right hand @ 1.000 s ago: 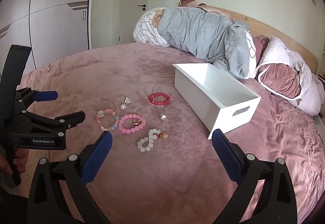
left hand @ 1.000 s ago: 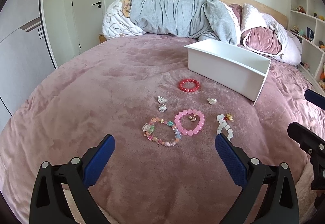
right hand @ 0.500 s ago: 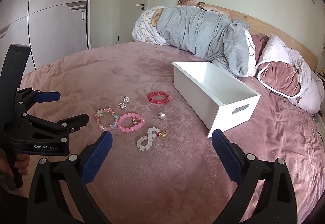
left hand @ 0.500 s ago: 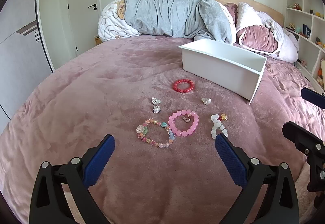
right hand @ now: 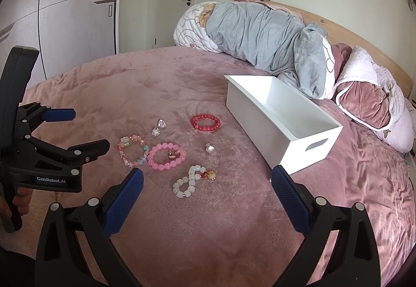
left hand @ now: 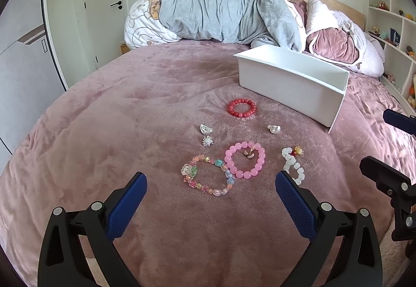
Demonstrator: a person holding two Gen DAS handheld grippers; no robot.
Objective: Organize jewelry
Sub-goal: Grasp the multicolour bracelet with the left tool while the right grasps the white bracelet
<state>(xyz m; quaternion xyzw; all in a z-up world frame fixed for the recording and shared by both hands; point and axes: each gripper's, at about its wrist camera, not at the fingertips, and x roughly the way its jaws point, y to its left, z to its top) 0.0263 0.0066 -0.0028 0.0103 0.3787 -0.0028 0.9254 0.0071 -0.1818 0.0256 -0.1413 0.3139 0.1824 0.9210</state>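
Note:
Jewelry lies on a pink bedspread: a red bead bracelet (left hand: 242,108) (right hand: 205,123), a pink bead bracelet (left hand: 245,163) (right hand: 167,156), a multicolour charm bracelet (left hand: 206,175) (right hand: 132,150), a white bead bracelet with a gold charm (left hand: 293,164) (right hand: 191,180), and a few small silver pieces (left hand: 205,129). An empty white box (left hand: 291,82) (right hand: 280,120) stands behind them. My left gripper (left hand: 210,194) is open and empty, just short of the multicolour bracelet. My right gripper (right hand: 206,189) is open and empty over the white bracelet.
Rolled grey and pink bedding (left hand: 228,16) and pillows (right hand: 364,102) lie along the headboard behind the box. Shelves (left hand: 395,26) stand at the right, a wardrobe (right hand: 65,13) and door at the left. The left gripper's body (right hand: 39,154) shows at the left of the right wrist view.
Both grippers have drifted slightly toward the jewelry; the left view has swung a little to the right. Both stay open and nothing was picked up.

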